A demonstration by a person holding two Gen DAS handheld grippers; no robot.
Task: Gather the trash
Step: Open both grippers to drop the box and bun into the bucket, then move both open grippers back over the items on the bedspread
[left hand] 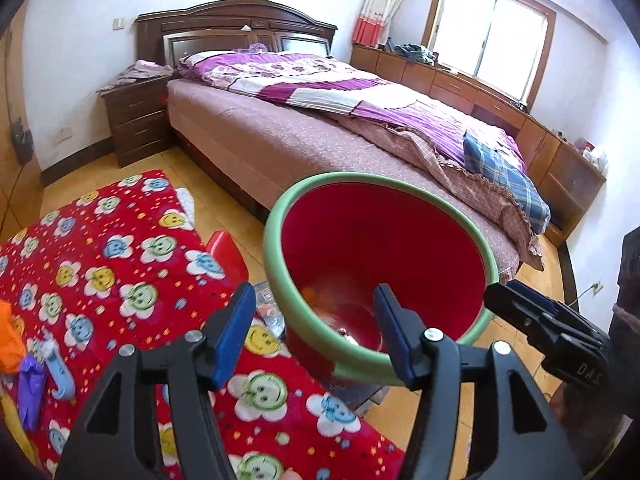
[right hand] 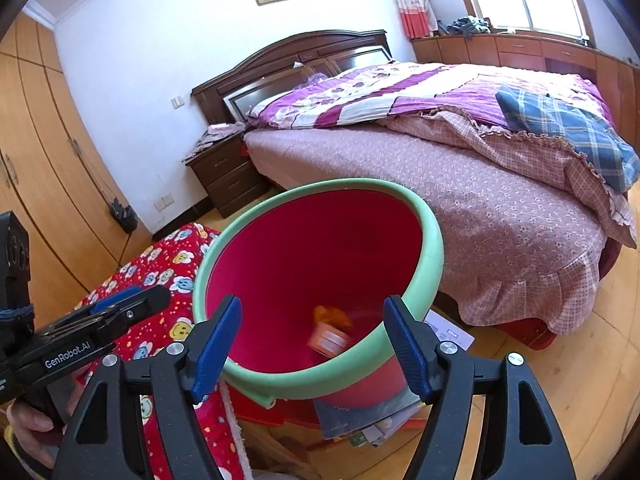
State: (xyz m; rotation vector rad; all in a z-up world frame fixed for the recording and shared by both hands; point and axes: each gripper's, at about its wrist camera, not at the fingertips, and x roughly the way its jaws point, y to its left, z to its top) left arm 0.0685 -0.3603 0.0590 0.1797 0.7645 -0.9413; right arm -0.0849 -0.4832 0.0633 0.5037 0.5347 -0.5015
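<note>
We see the bin (right hand: pixel 320 292) standing on the floor just beside the table (left hand: pixel 120 264), to its right, with the bed (right hand: pixel 460 184) behind it and papers (right hand: pixel 360 412) under its base. In the bin lie a small cup (right hand: pixel 329 339) and some scraps. Left of the bed stands a nightstand (left hand: pixel 138 120) against the wall, and a low cabinet (left hand: pixel 480 96) runs along under the window (left hand: pixel 492 28) on the bed's far side.

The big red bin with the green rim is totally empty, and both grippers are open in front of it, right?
Not quite. The red bin with the green rim isn't empty: the right wrist view shows orange trash at its bottom. The left gripper and right gripper are indeed open in front of it.
</note>
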